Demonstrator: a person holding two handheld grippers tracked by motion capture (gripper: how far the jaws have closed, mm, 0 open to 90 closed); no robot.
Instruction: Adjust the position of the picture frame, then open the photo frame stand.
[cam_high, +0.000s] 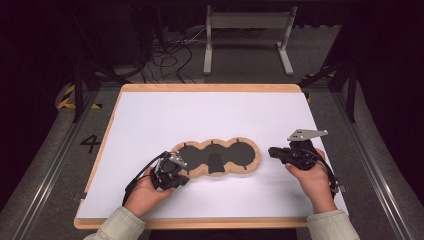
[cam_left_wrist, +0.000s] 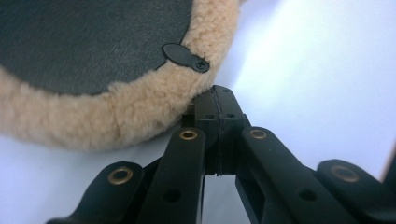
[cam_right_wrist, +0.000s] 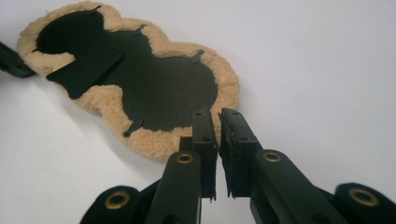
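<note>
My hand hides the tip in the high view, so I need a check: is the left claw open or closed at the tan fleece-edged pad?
Observer: Closed. In the left gripper view the left claw has its jaws pressed together. Its tip is against the fleece rim of the tan, dark-centred three-lobed pad, and no fleece shows between the jaws.
Operator: And the right claw?
Observer: The right claw has its jaws nearly together, with only a thin slit between them and nothing in it.
Operator: Anything on the rim by my left tip?
Observer: Yes, a small black tab with a stud lies across the fleece just beyond that tip.
</note>
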